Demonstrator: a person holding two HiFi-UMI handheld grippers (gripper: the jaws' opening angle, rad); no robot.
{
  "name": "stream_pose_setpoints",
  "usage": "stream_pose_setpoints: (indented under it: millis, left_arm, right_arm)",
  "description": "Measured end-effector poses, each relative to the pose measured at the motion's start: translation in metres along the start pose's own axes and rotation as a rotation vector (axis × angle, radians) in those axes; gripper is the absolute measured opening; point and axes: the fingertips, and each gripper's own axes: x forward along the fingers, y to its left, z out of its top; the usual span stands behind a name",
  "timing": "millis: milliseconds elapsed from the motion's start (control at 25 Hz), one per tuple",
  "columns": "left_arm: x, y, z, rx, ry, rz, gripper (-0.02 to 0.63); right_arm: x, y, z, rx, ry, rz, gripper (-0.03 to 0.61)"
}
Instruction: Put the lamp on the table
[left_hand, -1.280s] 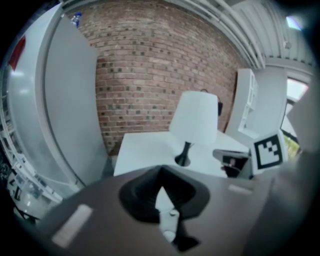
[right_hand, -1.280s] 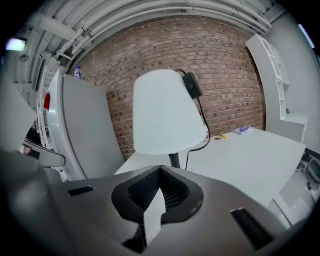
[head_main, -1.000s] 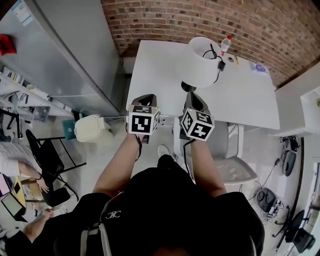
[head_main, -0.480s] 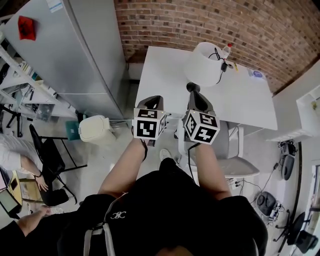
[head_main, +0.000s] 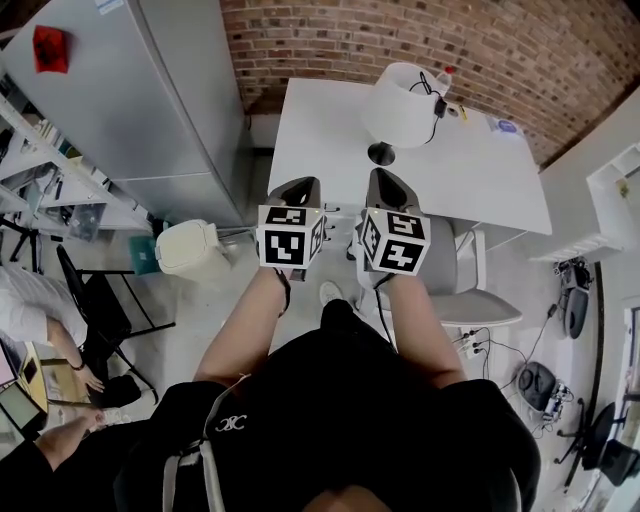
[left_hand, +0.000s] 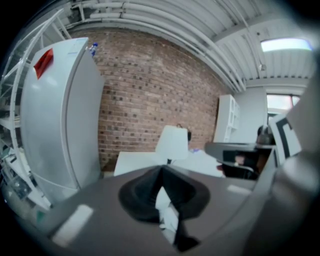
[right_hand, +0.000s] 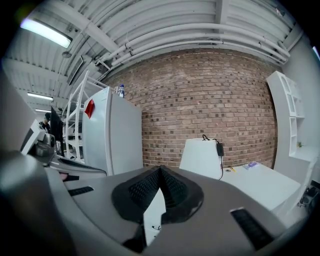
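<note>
Lamp (head_main: 401, 104) on table (head_main: 312, 125), twelve o'clock; left gripper (head_main: 300, 186), right gripper (head_main: 384, 178) backed off, jaws together, empty. Placement looks done.

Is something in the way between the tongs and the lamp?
No, nothing I can see. The lamp already stands on the white table. Only bare tabletop shows between it and the right tongs or the left tongs. Both tongs are shut and hold nothing.
</note>
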Motion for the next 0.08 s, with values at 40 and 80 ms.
stream_pose_setpoints:
  millis: [40,80]
  left_arm:
    - [-0.0011,-0.0013,-0.0007,0.002,0.001,-0.002,0.0]
    - [-0.0021,-0.0027,-0.0015,0.004,0.002,-0.005,0.0]
  right_arm:
    - [-0.0017,0.0001,-0.0002,0.002,0.001,0.0,-0.002]
    - [-0.0033,0.0002,-0.0004,0.005,0.001,0.001,-0.002]
